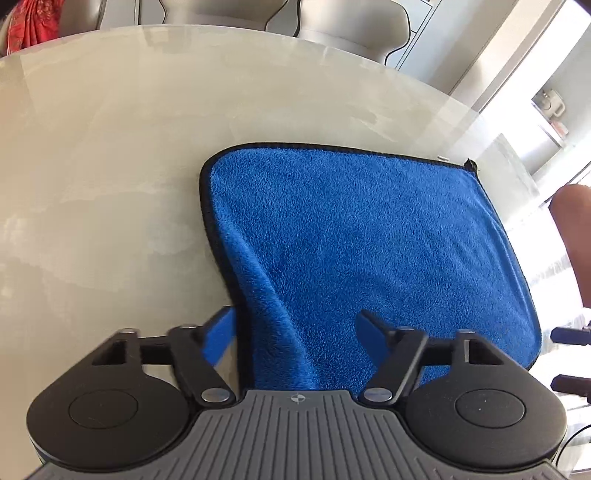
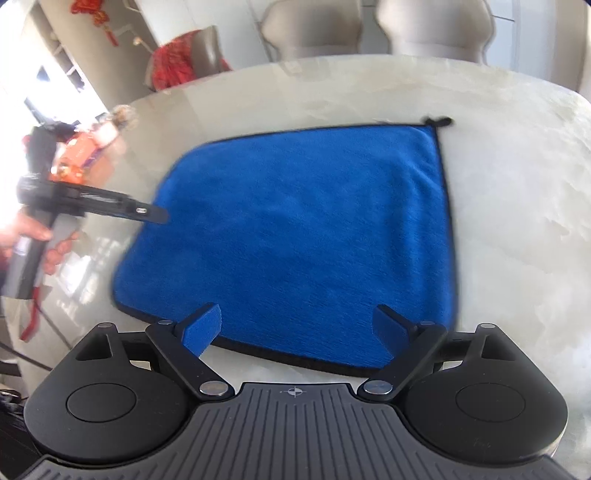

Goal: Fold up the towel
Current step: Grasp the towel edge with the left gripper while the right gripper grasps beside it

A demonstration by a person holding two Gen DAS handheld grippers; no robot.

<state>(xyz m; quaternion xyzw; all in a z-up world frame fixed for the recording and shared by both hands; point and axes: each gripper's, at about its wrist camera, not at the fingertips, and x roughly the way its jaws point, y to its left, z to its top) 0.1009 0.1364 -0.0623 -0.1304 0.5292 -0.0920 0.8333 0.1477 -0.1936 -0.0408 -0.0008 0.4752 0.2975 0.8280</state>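
Observation:
A blue towel (image 1: 369, 236) with a black hem lies spread on the pale marble table (image 1: 110, 166); it also shows in the right wrist view (image 2: 295, 229). A black loop tag sits at its far right corner (image 2: 437, 122). My left gripper (image 1: 295, 325) is open over the towel's near left edge, with a raised fold of cloth running between its fingers. My right gripper (image 2: 299, 326) is open just above the towel's near edge. The left gripper also shows in the right wrist view (image 2: 147, 212), at the towel's left edge.
Beige chairs (image 2: 432, 29) stand beyond the table's far edge. One chair with red cloth (image 2: 173, 62) is at the back left. A white shelf with a mug (image 1: 550, 107) stands to the right. Bare marble lies left of the towel.

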